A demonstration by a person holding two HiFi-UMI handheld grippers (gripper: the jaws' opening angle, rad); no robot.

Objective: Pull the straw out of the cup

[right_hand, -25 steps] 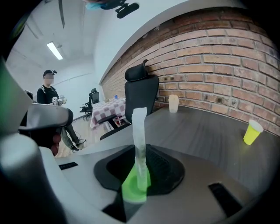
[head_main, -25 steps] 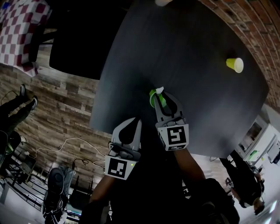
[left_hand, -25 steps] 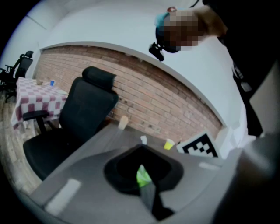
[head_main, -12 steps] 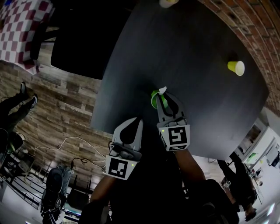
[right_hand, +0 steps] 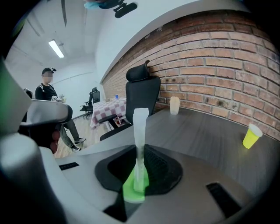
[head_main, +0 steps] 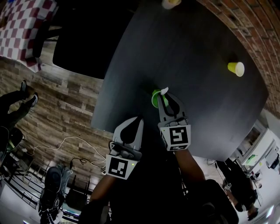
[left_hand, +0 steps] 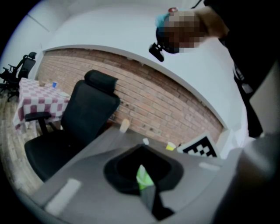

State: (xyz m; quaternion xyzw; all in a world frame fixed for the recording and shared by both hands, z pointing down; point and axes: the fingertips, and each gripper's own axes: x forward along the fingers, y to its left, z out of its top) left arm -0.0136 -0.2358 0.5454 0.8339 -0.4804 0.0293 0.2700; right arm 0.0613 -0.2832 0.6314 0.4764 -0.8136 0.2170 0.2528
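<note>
A green cup (head_main: 155, 98) stands on the dark table (head_main: 197, 52) near its front edge. A white straw (head_main: 164, 91) rises out of it. My right gripper (head_main: 163, 95) is over the cup, shut on the straw. In the right gripper view the straw (right_hand: 140, 131) runs upright between the closed jaws, its foot in the green cup (right_hand: 131, 188). My left gripper (head_main: 139, 120) hangs just short of the table's front edge, left of the right one, shut with nothing in it. Through its jaws the left gripper view shows the green cup (left_hand: 142, 177).
A yellow cup (head_main: 236, 68) stands at the table's right side and a pale cup (head_main: 169, 3) at its far edge. A black office chair (head_main: 83, 43) is left of the table, a checked tablecloth (head_main: 24, 26) beyond it. A brick wall (right_hand: 227, 57) runs along the right.
The right gripper and the straw have edged slightly right against the cup. The cup and the left gripper have stayed put.
</note>
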